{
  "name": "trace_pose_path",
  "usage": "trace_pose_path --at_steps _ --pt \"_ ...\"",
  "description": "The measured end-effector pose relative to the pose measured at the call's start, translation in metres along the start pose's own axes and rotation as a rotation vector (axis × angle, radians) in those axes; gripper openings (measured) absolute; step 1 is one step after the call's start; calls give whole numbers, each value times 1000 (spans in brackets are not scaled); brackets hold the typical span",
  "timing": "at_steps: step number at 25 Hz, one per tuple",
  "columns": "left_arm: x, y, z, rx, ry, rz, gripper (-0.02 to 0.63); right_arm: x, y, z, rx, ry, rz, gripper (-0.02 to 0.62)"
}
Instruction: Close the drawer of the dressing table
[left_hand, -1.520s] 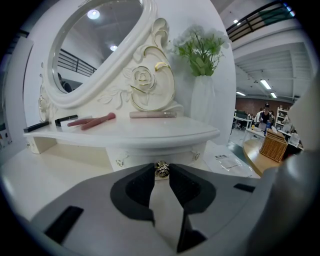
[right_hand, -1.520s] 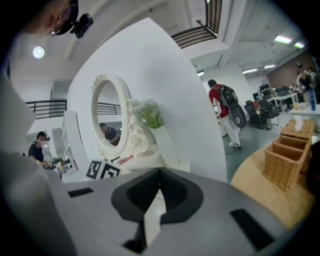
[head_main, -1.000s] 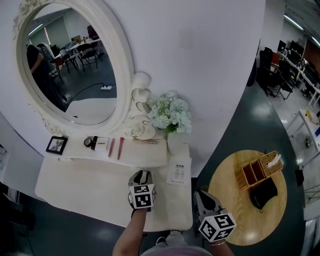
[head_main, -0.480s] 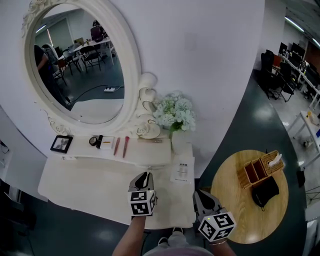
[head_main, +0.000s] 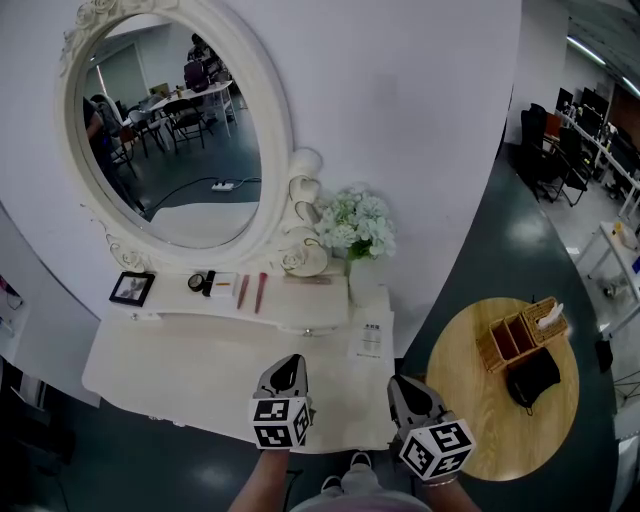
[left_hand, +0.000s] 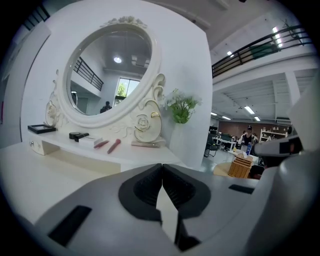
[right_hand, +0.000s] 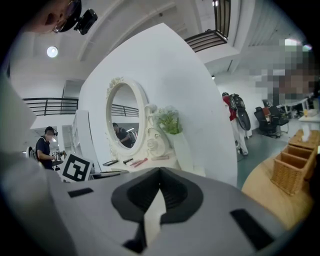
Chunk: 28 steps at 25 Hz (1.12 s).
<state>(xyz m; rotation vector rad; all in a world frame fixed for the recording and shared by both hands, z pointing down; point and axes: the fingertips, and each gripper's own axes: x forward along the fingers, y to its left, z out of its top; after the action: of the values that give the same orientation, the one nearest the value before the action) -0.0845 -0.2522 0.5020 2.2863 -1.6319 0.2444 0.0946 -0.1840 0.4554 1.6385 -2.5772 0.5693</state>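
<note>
Drawer (head_main: 250, 320) looks flush, so I judge it done; left gripper (head_main: 289, 362) just closed empty, right gripper (head_main: 398, 384) pinched together, empty.

Premises: an open-plan office hall, not a home. A dressing-table bench (head_main: 180, 370) with an oval mirror (head_main: 170, 130) stands staged against a freestanding white partition (head_main: 400, 120). Right of the partition are office chairs (head_main: 545, 150), a strip light (head_main: 590, 45) and, higher up, a mezzanine railing (left_hand: 270, 45). The mirror reflects further desks and chairs.

Dressing table (head_main: 170, 380) cream-white; flowers (head_main: 357, 222) pale green, perhaps white; round table (head_main: 480, 405) light wood-grain; floor (head_main: 520, 250) dark teal.
</note>
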Motion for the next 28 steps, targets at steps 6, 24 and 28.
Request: trace_pose_path --at_steps 6,24,28 --pt "-22 -7 2 -4 -18 -25 3 -7 10 -1 -10 -1 5 3" --pt "-68 -10 5 -41 -53 -52 2 -27 27 -1 -54 -9 -10 2" --pt "-75 -10 5 -46 -58 -51 2 -30 32 -2 -58 -10 -7 2"
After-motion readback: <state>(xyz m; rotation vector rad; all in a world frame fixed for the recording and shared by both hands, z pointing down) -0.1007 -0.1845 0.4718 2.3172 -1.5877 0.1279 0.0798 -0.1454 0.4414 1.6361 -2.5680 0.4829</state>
